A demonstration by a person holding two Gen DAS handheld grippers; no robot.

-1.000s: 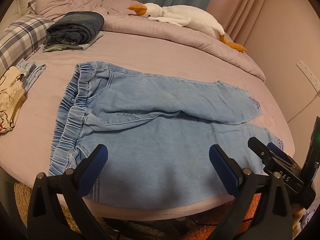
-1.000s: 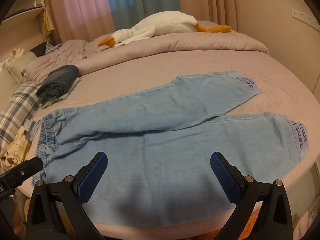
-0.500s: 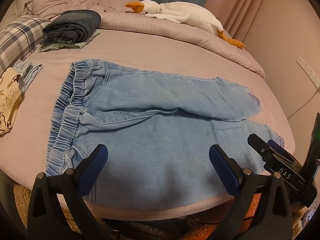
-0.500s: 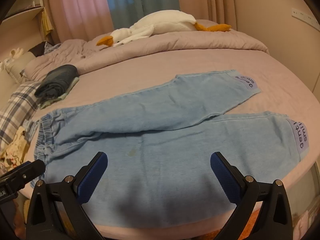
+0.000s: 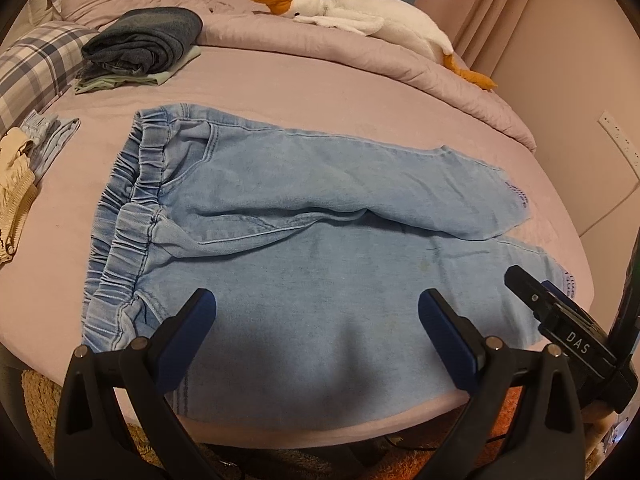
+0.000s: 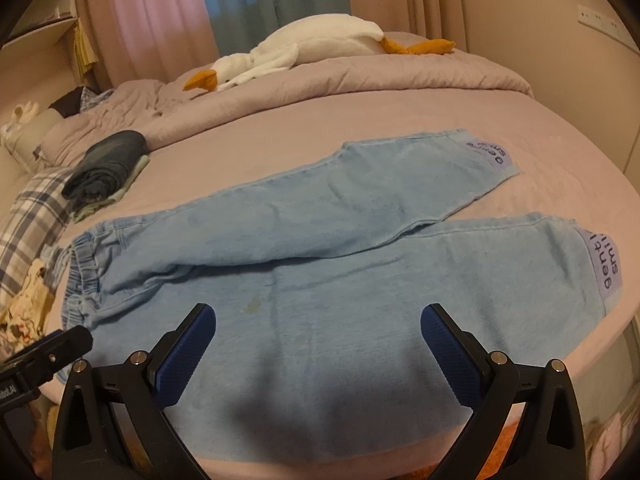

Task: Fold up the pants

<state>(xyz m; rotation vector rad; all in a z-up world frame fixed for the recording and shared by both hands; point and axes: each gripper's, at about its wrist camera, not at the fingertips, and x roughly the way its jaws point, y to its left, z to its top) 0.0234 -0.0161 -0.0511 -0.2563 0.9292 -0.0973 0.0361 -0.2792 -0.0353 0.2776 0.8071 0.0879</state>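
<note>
Status: zero folds in so far, judging by the layout.

The pants lie flat on the bed, spread lengthwise, waistband at 9 o'clock in the left wrist view and both cuffs out toward 3 o'clock. Legs are apart at the cuffs; the far leg angles off toward 1 o'clock in the right wrist view, while the near leg runs along the bed edge. The far leg overlaps the near one a little around the crotch, so it's not fully square. There's a small yellowish stain on the near leg, at mid-thigh.

Left gripper: fingers spread wide, nothing between them, hovering at 6 o'clock over the near leg's thigh section. Right gripper: likewise wide open and empty, over the near leg lower down. Neither touches the fabric as far as I can tell.

Remaining, as I read it: the whole job. Leg onto leg first, then at least one fold bringing cuffs toward waistband.

Other stuff is well clear of the work area: folded dark clothes at 11 o'clock, goose plush at 12–1 on the duvet, plaid pillow at 10, and small garments at 9.
</note>
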